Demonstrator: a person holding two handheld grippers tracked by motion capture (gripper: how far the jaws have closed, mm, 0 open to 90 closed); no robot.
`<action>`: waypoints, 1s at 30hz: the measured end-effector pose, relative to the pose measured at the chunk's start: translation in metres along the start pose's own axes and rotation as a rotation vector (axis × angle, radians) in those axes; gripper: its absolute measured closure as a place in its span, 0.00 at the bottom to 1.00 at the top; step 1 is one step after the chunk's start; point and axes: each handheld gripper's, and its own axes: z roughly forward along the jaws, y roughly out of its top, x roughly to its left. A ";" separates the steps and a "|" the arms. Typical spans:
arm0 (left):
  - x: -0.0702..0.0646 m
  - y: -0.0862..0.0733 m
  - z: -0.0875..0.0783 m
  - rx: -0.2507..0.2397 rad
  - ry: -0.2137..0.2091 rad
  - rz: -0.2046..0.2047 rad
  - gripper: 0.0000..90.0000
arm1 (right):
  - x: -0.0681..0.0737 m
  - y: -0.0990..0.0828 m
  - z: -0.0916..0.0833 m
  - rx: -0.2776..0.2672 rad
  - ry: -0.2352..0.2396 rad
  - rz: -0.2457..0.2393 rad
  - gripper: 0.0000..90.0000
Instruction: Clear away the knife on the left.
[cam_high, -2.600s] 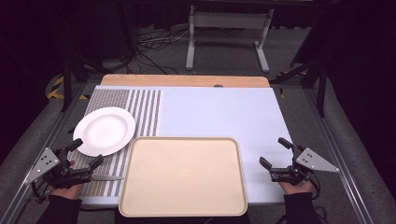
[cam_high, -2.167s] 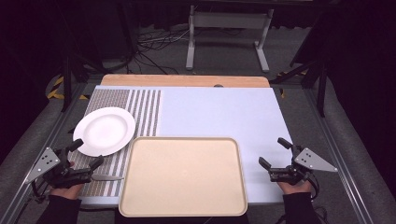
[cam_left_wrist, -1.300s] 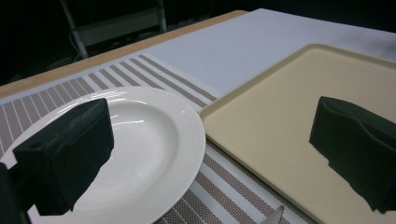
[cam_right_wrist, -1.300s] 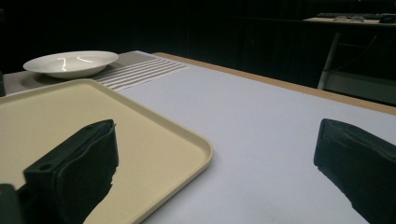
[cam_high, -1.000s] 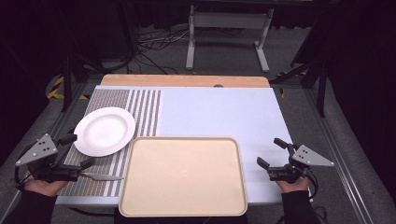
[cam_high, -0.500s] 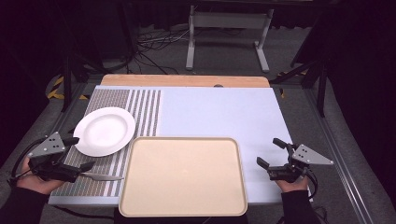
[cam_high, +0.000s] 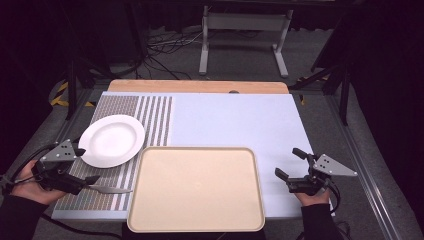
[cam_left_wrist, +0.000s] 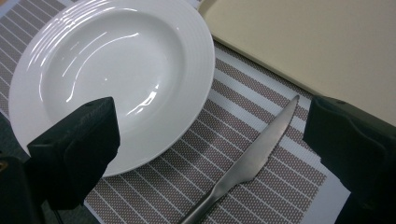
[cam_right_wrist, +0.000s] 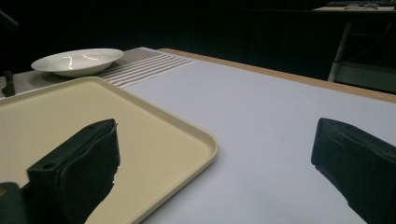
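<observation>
The left gripper (cam_high: 85, 165) hovers with jaws spread wide, a butter knife (cam_left_wrist: 245, 163) lying on the striped placemat (cam_left_wrist: 280, 144) between them. The white deep plate (cam_left_wrist: 109, 74) sits just beyond its left jaw. The right gripper (cam_high: 287, 165), jaws also spread, rests beside the beige tray (cam_high: 195, 187).

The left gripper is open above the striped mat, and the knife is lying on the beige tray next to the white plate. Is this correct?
Not quite. The knife lies on the striped mat, between the white plate and the beige tray, not on the tray; the left gripper view shows it. The left gripper is indeed open above the mat.
</observation>
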 end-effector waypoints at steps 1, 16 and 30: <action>0.001 0.000 0.000 0.007 0.003 0.003 0.05 | 0.000 0.000 0.000 -0.002 0.001 0.001 0.02; 0.004 0.001 0.007 0.121 -0.076 0.058 0.06 | 0.000 0.000 0.002 -0.001 0.016 0.007 0.02; 0.012 -0.012 0.025 0.247 -0.212 0.190 0.10 | 0.001 -0.001 0.001 -0.003 0.022 0.008 0.02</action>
